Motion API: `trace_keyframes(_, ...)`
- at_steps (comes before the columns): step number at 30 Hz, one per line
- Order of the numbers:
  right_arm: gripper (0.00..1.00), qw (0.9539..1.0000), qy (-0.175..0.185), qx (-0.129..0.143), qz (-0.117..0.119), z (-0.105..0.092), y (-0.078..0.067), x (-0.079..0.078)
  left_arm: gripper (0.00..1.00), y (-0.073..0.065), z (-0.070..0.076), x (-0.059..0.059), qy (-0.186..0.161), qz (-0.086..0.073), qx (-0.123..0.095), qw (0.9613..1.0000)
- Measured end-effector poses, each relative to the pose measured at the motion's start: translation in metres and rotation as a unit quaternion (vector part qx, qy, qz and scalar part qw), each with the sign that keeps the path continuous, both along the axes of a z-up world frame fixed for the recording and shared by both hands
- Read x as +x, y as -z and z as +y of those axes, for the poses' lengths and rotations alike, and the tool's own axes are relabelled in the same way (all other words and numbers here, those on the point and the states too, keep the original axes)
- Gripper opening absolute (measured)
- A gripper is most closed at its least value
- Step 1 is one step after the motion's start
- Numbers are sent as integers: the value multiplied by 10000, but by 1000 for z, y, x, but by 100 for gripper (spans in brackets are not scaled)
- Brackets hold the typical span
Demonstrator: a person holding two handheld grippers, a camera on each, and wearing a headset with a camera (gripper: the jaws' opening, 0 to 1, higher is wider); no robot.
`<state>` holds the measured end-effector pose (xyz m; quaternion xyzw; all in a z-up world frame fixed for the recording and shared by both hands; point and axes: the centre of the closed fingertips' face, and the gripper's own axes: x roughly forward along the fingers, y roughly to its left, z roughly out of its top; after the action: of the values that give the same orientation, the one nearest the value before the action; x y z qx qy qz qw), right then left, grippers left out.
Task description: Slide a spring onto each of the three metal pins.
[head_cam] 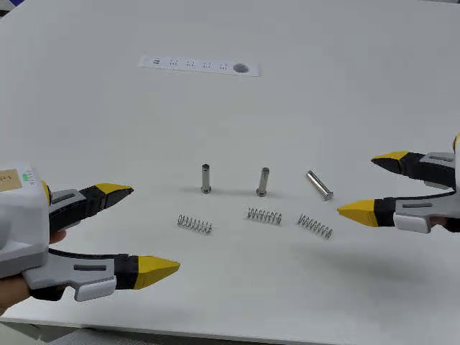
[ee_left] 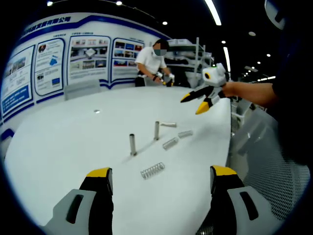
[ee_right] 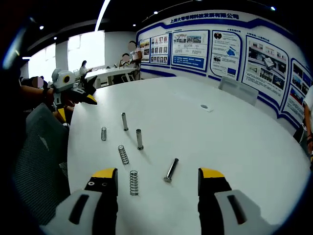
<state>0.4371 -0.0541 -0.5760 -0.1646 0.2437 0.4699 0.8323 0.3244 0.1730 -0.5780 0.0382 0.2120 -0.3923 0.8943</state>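
Two metal pins stand upright on the white table, the left pin (head_cam: 205,178) and the middle pin (head_cam: 263,181). A third pin (head_cam: 319,185) lies flat at the right. In front of them lie three springs: left spring (head_cam: 195,224), middle spring (head_cam: 264,215), right spring (head_cam: 315,226). My left gripper (head_cam: 147,228) hovers open at the near left, empty. My right gripper (head_cam: 363,185) hovers open at the right, just beside the lying pin and right spring, empty. The left gripper view has the left spring (ee_left: 152,170) nearest; the right gripper view has the lying pin (ee_right: 170,170) ahead.
A white power strip (head_cam: 198,65) lies flat at the far side of the table (head_cam: 323,93). The table's near edge runs just below my left gripper. People stand in the background beyond the table.
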Motion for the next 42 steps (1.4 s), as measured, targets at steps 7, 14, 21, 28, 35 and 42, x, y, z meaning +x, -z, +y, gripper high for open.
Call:
trace_keyframes(7, 62, 9998, 20, -110, 159, 10, 8, 14, 83, 1, -5, -3, 25, 13, -12, 10000)
trace_keyframes(14, 55, 9989, 95, -329, 330, 16, 19, 27, 83, 1, -7, -3, 19, 12, -45, 10000)
trace_keyframes(21, 45, 9965, 223, -643, 491, 21, 34, 40, 82, 2, -6, -4, -8, 34, -74, 10000)
trace_keyframes(28, 34, 9919, 395, -1006, 660, 24, 48, 49, 82, 5, -6, -5, -21, 64, -105, 9999)
trace_keyframes(35, 27, 9878, 569, -1200, 813, 27, 57, 56, 81, 6, -6, -4, -32, 64, -121, 9999)
trace_keyframes(42, 22, 9844, 698, -1327, 926, 28, 65, 62, 81, 8, -6, -4, -27, 84, -129, 9999)
